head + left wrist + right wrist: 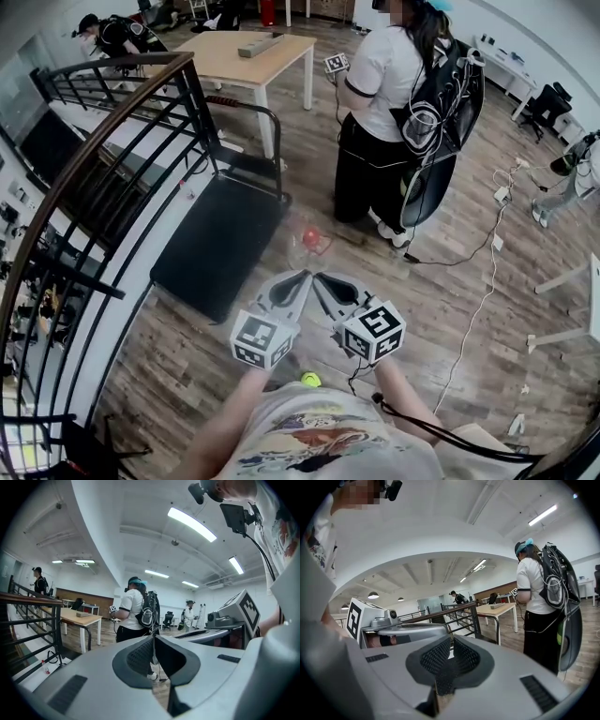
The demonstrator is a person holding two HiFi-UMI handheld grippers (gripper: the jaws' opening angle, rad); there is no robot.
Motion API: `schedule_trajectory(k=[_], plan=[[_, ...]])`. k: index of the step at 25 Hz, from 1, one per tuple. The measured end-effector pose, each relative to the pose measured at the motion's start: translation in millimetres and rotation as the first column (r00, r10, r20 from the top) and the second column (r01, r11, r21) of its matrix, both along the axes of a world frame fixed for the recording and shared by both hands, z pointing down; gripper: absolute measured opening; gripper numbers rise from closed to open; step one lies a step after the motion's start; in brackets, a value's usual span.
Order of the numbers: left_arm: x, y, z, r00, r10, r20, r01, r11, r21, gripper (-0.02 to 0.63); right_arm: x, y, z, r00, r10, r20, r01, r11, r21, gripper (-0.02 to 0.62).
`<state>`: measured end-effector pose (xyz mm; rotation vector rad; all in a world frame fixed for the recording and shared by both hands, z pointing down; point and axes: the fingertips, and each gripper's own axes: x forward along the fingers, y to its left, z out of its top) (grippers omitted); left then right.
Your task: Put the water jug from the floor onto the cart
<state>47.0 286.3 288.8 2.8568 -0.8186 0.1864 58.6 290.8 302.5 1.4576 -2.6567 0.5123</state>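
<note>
**Head view: jug on the floor beside the cart, both grippers shut and empty**

The clear jug (312, 240) with its red cap stands on the wooden floor (422, 366), just off the near right edge of the black cart (220, 239) and not yet touched. The left gripper (296, 278) and right gripper (324, 279) are side by side, pointing towards the jug and short of it. Each gripper view shows its ribbed pads pressed together with nothing between them.

To do this step well, both pairs of jaws probably need to open wide before the reach. The jug looks round and smooth, so one pinch may slip. A safer grip is likely one gripper on each side, or one at the neck below the cap. The jug should stay upright as it rises over the cart's edge, and it should land well inside the deck. A person (394, 103) stands close beyond the jug, so the approach is best kept low and short.
</note>
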Motion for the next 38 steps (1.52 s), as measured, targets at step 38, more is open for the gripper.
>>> schedule_trajectory(k=[38], plan=[[10,-174,34,0.998,0.056,0.006,-0.055,0.997,-0.052,0.012,11,-177,30,0.997,0.056,-0.058,-0.059,0.997,-0.05,0.029]])
